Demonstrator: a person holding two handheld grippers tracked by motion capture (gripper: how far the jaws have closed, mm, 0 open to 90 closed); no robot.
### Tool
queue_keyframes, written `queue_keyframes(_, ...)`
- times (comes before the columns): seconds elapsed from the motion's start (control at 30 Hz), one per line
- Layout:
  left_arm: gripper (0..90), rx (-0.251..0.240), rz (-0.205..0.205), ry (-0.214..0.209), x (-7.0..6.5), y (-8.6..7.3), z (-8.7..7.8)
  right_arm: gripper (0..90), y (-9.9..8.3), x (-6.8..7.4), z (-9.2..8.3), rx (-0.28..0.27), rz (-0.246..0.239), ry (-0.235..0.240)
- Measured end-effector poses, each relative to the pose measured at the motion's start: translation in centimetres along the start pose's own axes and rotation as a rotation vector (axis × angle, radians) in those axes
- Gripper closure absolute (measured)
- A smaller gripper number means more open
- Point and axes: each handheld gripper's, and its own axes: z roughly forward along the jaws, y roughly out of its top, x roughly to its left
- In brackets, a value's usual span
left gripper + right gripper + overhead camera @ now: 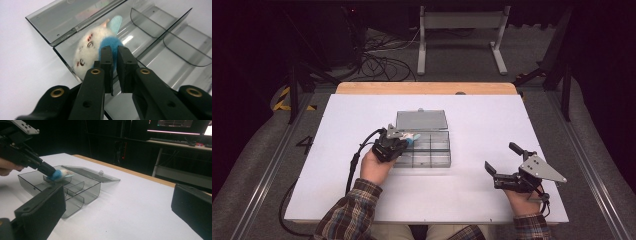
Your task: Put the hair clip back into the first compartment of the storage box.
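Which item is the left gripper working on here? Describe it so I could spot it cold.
On the white table lies a smoky clear compartment box with its lid open. In its rear left compartment sits a small plush toy, white and blue with a stitched face, pinched by the left gripper; it is the box's one soft, coloured thing.

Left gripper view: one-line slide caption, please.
Left gripper shut on the blue part of a small plush toy inside a compartment of the open clear box.

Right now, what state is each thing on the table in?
Compartment box: lid open, laid back flat.
Plush toy: in a rear corner compartment, pinched by its blue part.
Left hand-held gripper: shut on the plush toy.
Right hand-held gripper: open, holding nothing.
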Motion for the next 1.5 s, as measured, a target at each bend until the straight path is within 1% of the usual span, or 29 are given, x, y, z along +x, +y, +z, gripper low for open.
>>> queue_keyframes(0.07, 80.4, -0.016, 0.003, 0.0, -0.1, 0.0, -0.4, 0.4, 0.0, 0.0, 0.0, 0.0, 0.0, -0.002)
queue_keyframes(0.17, 73.2, -0.034, 0.015, 0.0, -0.1, 0.0, -0.9, 0.4, 0.0, 0.0, 0.0, 0.0, 0.0, -0.001)
queue_keyframes(0.2, 72.1, -0.036, 0.02, 0.012, 0.0, -0.1, -1.0, 0.4, 0.0, 0.0, 0.0, 0.0, 0.001, -0.001)
queue_keyframes(0.27, 67.7, -0.047, 0.015, 0.012, 0.1, -0.2, -1.3, 0.4, 0.0, 0.0, 0.0, -0.001, 0.0, -0.002)
queue_keyframes(0.33, 65.7, -0.06, 0.017, 0.019, 0.2, -0.3, -1.6, 0.4, 0.0, 0.1, 0.0, -0.001, -0.001, -0.001)
queue_keyframes(0.4, 63.2, -0.072, 0.015, 0.013, 0.2, -0.3, -1.8, 0.4, 0.0, 0.1, 0.0, 0.002, 0.001, -0.004)
queue_keyframes(0.47, 58.9, -0.081, 0.014, 0.016, 0.1, -0.3, -2.0, 0.4, 0.0, 0.1, 0.1, 0.0, 0.001, -0.002)
queue_keyframes(0.53, 54.3, -0.094, 0.026, 0.036, 0.0, -0.3, -2.3, 0.4, 0.0, 0.1, 0.1, 0.0, 0.001, -0.002)
queue_keyframes(0.6, 47.1, -0.106, 0.019, 0.041, -0.1, -0.3, -2.5, 0.4, 0.0, 0.1, 0.1, 0.002, -0.001, -0.004)
queue_keyframes(0.63, 45.5, -0.109, 0.021, 0.046, -0.1, -0.3, -2.6, 0.4, 0.0, 0.0, 0.1, 0.003, -0.001, -0.005)
queue_keyframes(0.7, 42.8, -0.118, 0.017, 0.04, -0.1, -0.2, -2.8, 0.4, -0.1, 0.0, 0.1, 0.002, 0.002, -0.005)
queue_keyframes(0.77, 40.8, -0.126, 0.016, 0.048, -0.2, -0.2, -3.0, 0.4, -0.1, 0.0, 0.1, -0.001, 0.004, -0.005)
queue_keyframes(0.87, 38.6, -0.135, 0.014, 0.043, -0.3, -0.2, -3.2, 0.4, -0.1, 0.0, 0.1, -0.001, 0.004, -0.005)
queue_keyframes(0.93, 37.2, -0.134, 0.022, 0.041, -0.3, -0.2, -3.3, 0.4, -0.1, 0.0, 0.1, -0.001, 0.004, -0.004)
queue_keyframes(1.03, 34.8, -0.146, 0.024, 0.037, -0.4, -0.2, -3.6, 0.4, -0.1, 0.0, 0.1, -0.001, 0.006, -0.005)
queue_keyframes(1.1, 32.8, -0.155, 0.024, 0.043, -0.4, -0.2, -3.8, 0.4, -0.1, 0.0, 0.1, -0.002, 0.004, -0.003)
queue_keyframes(1.17, 29.6, -0.166, 0.012, 0.054, -0.4, -0.3, -4.0, 0.4, -0.1, 0.0, 0.1, 0.0, 0.005, -0.005)
queue_keyframes(1.27, 24.4, -0.186, 0.005, 0.07, -0.3, -0.4, -4.3, 0.4, -0.1, 0.0, 0.1, -0.001, 0.004, -0.003)
queue_keyframes(1.33, 23.3, -0.198, 0.011, 0.082, -0.2, -0.5, -4.5, 0.4, -0.1, 0.0, 0.1, 0.0, 0.003, -0.005)
queue_keyframes(1.37, 22.4, -0.207, 0.002, 0.08, -0.2, -0.5, -4.7, 0.4, -0.1, 0.0, 0.1, 0.0, 0.003, -0.005)
queue_keyframes(1.5, 20.0, -0.249, -0.001, 0.089, -0.1, -0.6, -5.4, 0.4, -0.1, 0.0, 0.1, 0.0, 0.006, -0.008)
